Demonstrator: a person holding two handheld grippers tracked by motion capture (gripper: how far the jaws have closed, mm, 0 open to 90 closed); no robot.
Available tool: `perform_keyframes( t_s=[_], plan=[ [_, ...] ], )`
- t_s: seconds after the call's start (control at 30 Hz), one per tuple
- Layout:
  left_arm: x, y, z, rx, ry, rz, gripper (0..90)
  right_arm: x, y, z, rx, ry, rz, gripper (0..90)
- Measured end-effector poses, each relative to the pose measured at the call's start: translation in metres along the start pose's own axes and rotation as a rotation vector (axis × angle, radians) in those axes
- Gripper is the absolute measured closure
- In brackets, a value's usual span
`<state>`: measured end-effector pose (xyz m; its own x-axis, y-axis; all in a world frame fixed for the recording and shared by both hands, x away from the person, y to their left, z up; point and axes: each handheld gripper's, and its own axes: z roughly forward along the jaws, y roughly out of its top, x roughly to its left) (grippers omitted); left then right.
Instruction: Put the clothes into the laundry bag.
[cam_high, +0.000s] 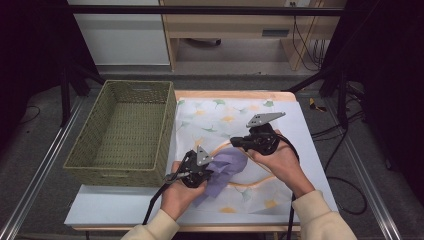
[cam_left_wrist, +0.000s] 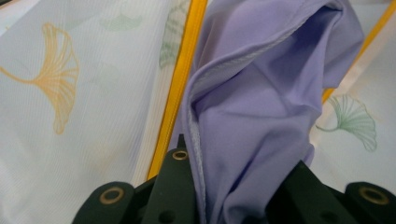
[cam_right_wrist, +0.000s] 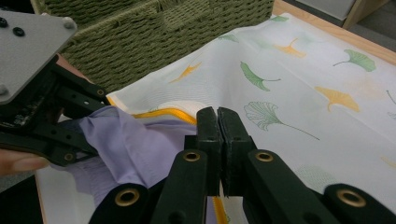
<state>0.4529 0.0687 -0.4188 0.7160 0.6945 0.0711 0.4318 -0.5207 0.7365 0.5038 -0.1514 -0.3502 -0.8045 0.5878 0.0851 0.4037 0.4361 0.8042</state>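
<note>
A crumpled purple cloth (cam_high: 227, 167) lies on a white table cover (cam_high: 220, 117) printed with ginkgo leaves and a yellow band. My left gripper (cam_high: 211, 171) points right into the cloth's left side. In the left gripper view its jaws (cam_left_wrist: 240, 154) are shut on a bunched fold of the purple cloth (cam_left_wrist: 261, 93). My right gripper (cam_high: 233, 142) hovers just above the cloth's far end, pointing left. In the right gripper view the right gripper (cam_right_wrist: 217, 112) is shut, with no cloth showing at the tips. The purple cloth (cam_right_wrist: 126, 144) runs under them to the left gripper (cam_right_wrist: 93, 126).
A green woven basket (cam_high: 117, 175) stands to the left of the cover, close to my left hand, and its wall (cam_right_wrist: 154, 42) rises just beyond the cloth. The table's wooden far edge (cam_high: 230, 94) lies behind the cover. Cables trail from both grippers toward the near edge.
</note>
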Motion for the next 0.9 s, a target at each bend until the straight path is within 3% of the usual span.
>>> perform_keyframes(
  t_s=[0.2, 0.47, 0.7, 0.9],
  plan=[
    [-0.003, 0.005, 0.008, -0.027, 0.012, -0.017, 79.0, 0.004, 0.000, 0.006, 0.015, 0.005, -0.007, 88.8],
    [0.000, 0.011, 0.019, -0.075, 0.002, -0.080, 78.7, 0.004, -0.004, 0.011, 0.013, 0.014, 0.008, 88.8],
    [-0.002, 0.011, 0.030, -0.087, 0.023, -0.071, 78.3, 0.003, -0.007, 0.014, 0.009, 0.020, 0.008, 88.8],
    [0.001, 0.013, 0.038, -0.113, 0.045, -0.088, 77.3, 0.001, -0.010, 0.015, 0.008, 0.017, 0.019, 88.8]
  ],
)
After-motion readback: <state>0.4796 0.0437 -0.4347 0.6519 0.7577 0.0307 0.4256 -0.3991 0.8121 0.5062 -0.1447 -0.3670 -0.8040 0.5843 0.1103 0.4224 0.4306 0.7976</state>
